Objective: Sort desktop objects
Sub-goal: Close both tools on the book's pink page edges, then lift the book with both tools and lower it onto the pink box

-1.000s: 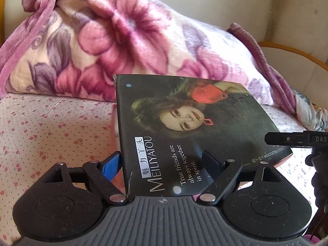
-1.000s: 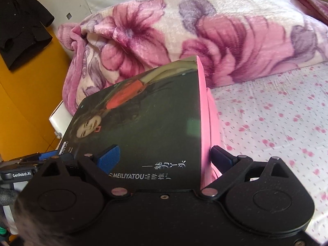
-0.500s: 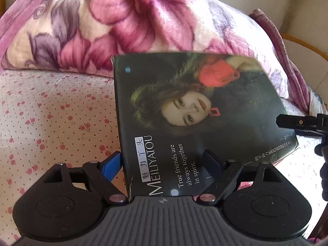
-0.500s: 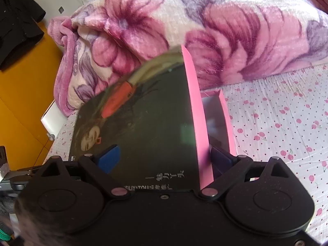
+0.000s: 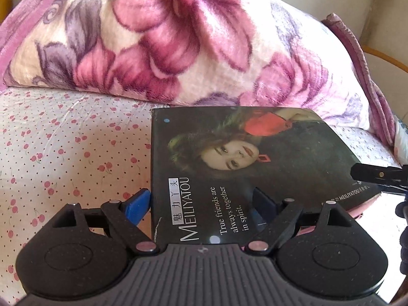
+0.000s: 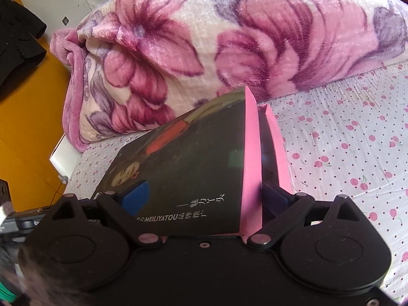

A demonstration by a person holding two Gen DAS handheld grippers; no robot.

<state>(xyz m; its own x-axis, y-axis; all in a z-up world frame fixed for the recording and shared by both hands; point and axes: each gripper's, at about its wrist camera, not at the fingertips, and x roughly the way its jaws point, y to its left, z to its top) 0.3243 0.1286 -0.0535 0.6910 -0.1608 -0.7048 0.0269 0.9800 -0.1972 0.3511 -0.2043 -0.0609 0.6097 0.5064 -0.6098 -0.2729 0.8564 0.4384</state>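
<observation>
A flat black box (image 5: 255, 168) with a woman's portrait and "MEILIYATOU" lettering has pink sides. Both grippers hold it low over the cherry-print sheet (image 5: 63, 153). My left gripper (image 5: 204, 204) is shut on its near edge, one blue finger (image 5: 136, 204) at the left side, the other on top. In the right wrist view my right gripper (image 6: 201, 193) is shut on the box (image 6: 193, 163), gripping its lid; the pink lid wall (image 6: 251, 158) stands apart from the pink base wall (image 6: 276, 148).
A folded pink floral blanket (image 5: 191, 38) lies just behind the box. In the right wrist view the bed's edge, a white object (image 6: 63, 153) and an orange floor (image 6: 25, 127) lie to the left. The right gripper's tip (image 5: 374, 176) shows at the left view's right edge.
The box has moved down towards the sheet and closer to the blanket. Its lid, lifted half a second ago, has come down nearer the base.
</observation>
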